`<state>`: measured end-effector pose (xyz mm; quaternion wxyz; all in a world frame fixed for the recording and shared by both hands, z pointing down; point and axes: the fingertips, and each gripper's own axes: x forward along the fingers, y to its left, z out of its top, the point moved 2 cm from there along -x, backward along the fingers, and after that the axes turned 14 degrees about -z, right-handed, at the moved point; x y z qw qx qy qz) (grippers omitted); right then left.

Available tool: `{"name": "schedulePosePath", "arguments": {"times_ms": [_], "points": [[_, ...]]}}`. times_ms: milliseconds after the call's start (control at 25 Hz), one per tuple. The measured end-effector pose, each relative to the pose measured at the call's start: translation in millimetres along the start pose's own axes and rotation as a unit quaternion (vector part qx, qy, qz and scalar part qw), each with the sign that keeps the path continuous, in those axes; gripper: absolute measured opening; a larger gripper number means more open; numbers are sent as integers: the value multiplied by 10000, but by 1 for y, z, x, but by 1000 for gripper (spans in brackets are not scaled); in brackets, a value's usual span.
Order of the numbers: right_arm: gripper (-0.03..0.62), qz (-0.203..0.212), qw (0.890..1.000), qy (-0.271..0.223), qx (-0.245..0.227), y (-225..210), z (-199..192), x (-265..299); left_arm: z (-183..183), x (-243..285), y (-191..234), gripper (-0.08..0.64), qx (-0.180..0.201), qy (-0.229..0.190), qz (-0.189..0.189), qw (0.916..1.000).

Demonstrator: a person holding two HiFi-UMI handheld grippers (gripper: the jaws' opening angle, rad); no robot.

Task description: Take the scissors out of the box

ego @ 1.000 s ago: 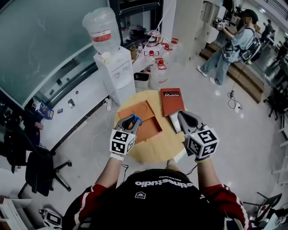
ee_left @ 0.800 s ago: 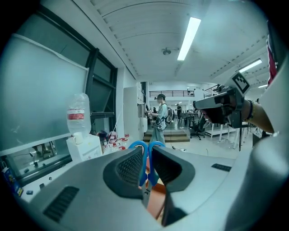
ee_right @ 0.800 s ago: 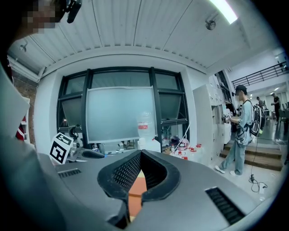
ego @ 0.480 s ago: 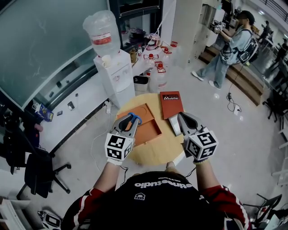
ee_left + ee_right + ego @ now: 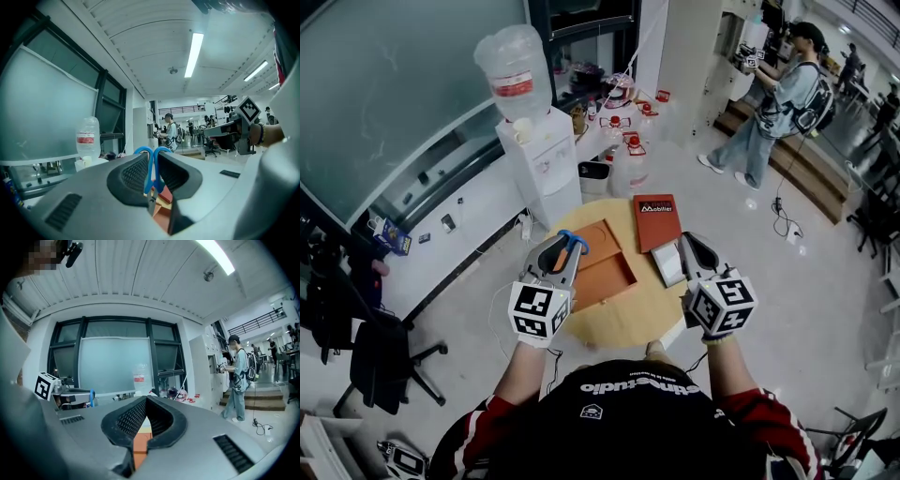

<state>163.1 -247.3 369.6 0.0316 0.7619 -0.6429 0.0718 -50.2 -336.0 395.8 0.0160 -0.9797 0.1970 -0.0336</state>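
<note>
While left gripper point(image 5: 566, 244) clamps blue-handled scissors point(image 5: 575, 241) over box point(image 5: 609, 274) — right gripper point(image 5: 687, 242) shows 2 jaws together, empty

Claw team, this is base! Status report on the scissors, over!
Left claw shut on scissors, blue handles pinched, over the orange box. Right claw shut, empty. Nothing blocking, over.

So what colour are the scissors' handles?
Blue. The scissors, clamped in the left gripper, show best in that gripper's own view.
</note>
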Motion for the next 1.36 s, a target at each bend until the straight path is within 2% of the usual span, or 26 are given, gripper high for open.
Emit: {"name": "schedulePosePath", "arguments": {"times_ms": [120, 400, 1360], "points": [[26, -86, 9999, -127, 12, 1, 3, 0, 3, -3, 4, 83, 29, -44, 69, 10000], [26, -320, 9991, -261, -35, -3, 7, 1, 2, -3, 8, 82, -250, -169, 63, 9995], [25, -287, 9996, -23, -23, -5, -4, 4, -6, 0, 9, 82, -211, -97, 77, 9997]]}}
